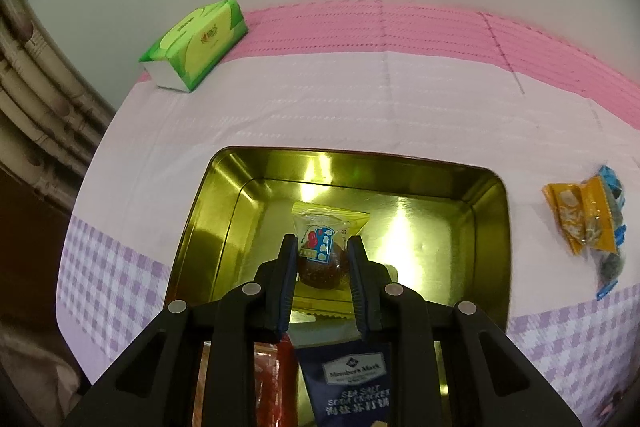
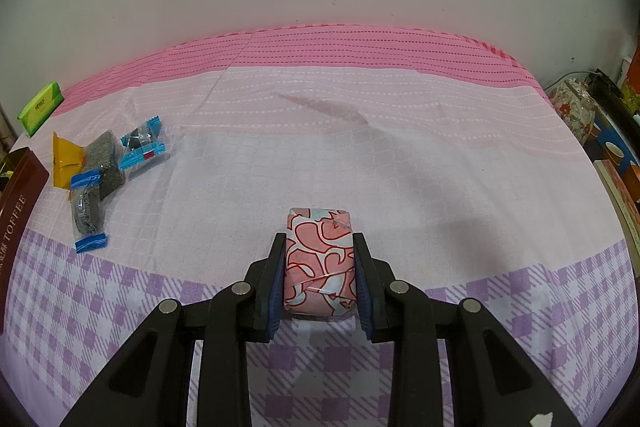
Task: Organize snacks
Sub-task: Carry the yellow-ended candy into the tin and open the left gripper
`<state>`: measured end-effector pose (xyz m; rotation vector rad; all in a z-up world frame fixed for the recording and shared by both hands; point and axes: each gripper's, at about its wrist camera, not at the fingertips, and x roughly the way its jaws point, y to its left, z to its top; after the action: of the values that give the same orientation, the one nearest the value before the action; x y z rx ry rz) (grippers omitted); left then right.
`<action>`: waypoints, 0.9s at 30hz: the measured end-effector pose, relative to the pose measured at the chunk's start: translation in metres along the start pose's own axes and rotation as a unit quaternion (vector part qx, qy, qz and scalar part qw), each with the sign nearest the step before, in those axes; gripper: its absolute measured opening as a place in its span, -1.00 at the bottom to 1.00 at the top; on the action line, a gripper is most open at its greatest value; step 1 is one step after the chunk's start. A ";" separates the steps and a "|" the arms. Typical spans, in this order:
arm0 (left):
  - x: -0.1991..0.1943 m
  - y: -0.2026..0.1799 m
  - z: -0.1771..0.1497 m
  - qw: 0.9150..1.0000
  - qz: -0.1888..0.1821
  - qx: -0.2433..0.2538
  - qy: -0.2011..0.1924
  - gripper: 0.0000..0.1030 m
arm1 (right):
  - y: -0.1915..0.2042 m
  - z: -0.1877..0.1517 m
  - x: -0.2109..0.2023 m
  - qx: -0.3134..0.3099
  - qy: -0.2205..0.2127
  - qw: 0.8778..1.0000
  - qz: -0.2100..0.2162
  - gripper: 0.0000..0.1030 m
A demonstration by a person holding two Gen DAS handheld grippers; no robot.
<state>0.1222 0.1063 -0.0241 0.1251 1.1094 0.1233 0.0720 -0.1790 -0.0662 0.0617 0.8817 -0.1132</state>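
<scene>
Snacks are split between a tin and the cloth-covered surface. Largest in the left wrist view is the gold tin [image 1: 490,227], filling the lower middle of the frame with its shiny floor mostly bare; a navy cracker packet [image 1: 352,383] and a red packet [image 1: 266,379] show at the bottom edge, though whether they lie inside the tin I cannot tell. In the right wrist view the tablecloth [image 2: 400,167] spans the frame, with a brown toffee box [image 2: 18,195] at the left edge.

Next in size, the pink patterned packet [image 2: 320,259] sits at lower centre of the right wrist view, pinched at its two long sides by the right gripper [image 2: 320,247]. It looks like a soft, paper-wrapped block, light and slightly squashy; the mid-side hold seems sound, as the wrap could crease or slip nearer a corner.

A green tissue pack [image 1: 196,43] lies at upper left.

Smaller still, the left gripper [image 1: 322,247] pinches a clear-wrapped brown sweet [image 1: 320,259] over the tin. Its film is probably slick and crinkly, so squeezing the firm ball rather than the loose yellow flaps appears wise.

Loose blue and yellow wrapped snacks [image 2: 104,163] cluster at left of the right wrist view, not yet gathered.
</scene>
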 end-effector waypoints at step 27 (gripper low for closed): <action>0.009 -0.002 -0.007 0.999 0.026 0.027 0.016 -0.48 | 0.000 0.000 0.000 0.000 0.000 1.000 0.000 -0.45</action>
<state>0.1196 0.1063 -0.0358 0.2007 1.1418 0.1419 0.0716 -0.1794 -0.0664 0.0615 0.8818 -0.1141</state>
